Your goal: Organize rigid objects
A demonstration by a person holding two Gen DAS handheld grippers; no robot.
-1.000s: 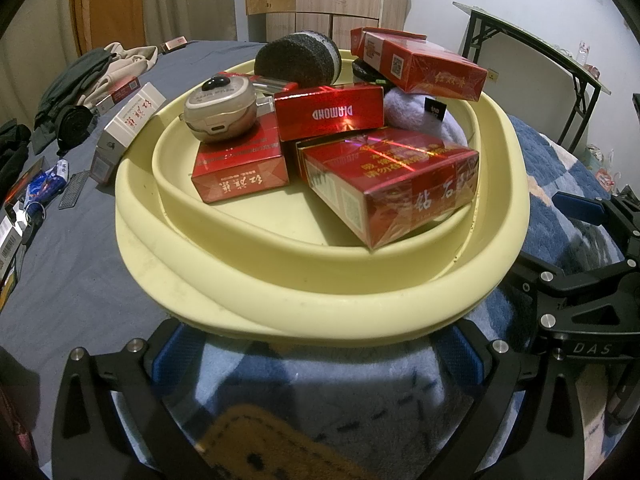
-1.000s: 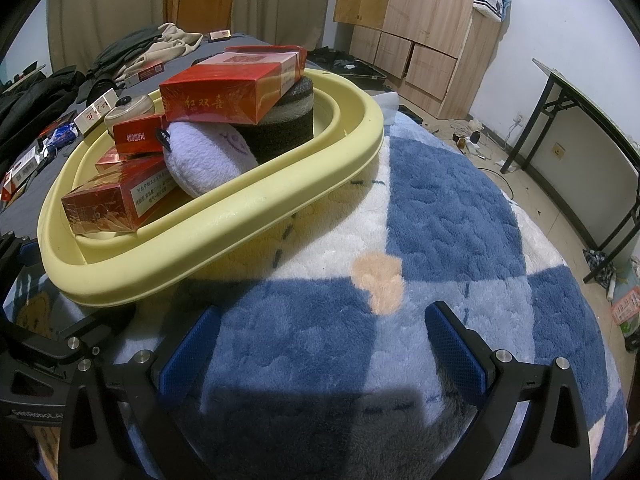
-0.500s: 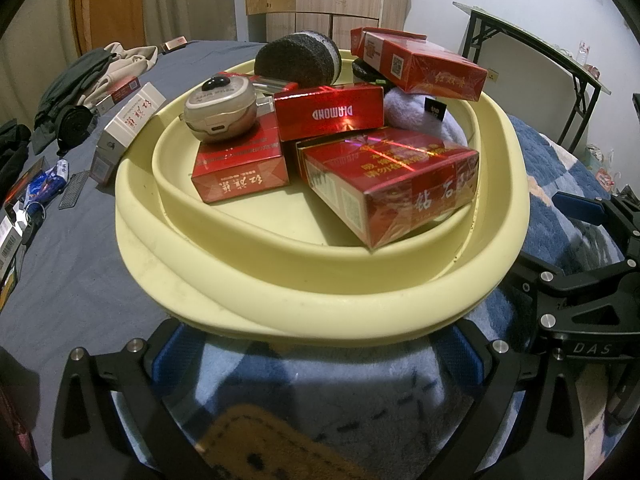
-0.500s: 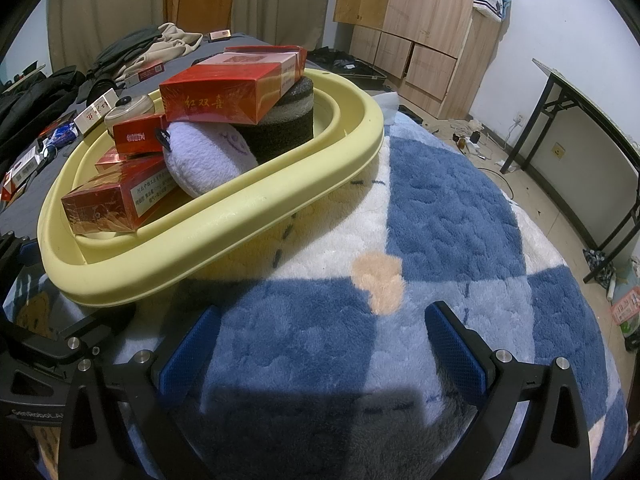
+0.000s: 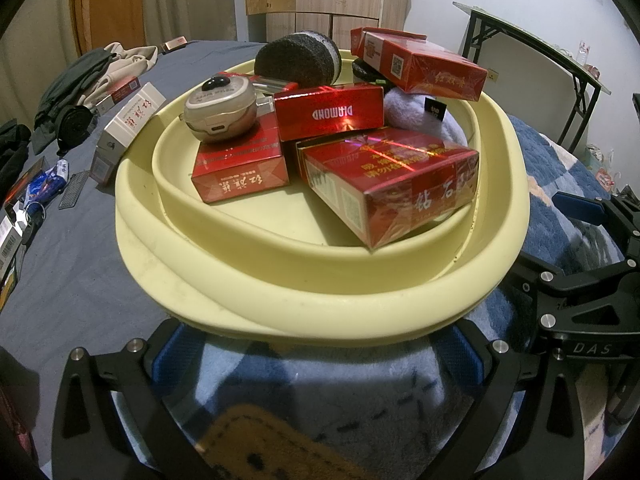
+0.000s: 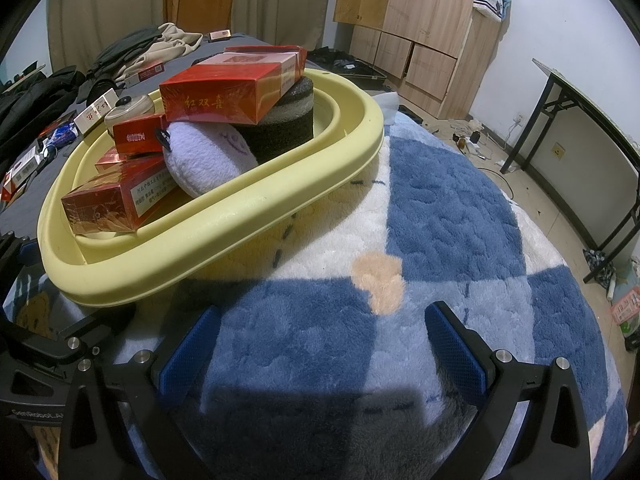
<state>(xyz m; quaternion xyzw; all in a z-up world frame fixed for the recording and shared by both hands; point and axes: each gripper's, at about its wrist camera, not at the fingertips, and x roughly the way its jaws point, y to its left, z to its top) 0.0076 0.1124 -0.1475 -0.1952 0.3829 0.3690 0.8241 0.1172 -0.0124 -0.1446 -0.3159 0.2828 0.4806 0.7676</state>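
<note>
Basically: both grippers, left gripper (image 5: 320, 344) and right gripper (image 6: 320, 340), gape empty; next grab white carton (image 5: 130, 120) at frame left, square on its narrow faces, into yellow basin (image 5: 320, 300).

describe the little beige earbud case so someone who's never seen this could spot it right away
Start at the pale yellow basin on the blue and white blanket. At its far left, a rounded beige case rests on a flat red carton, beside the red box marked DIAMOND. It is the only smooth, pebble-shaped thing among the cartons, with a black button on top.
</note>
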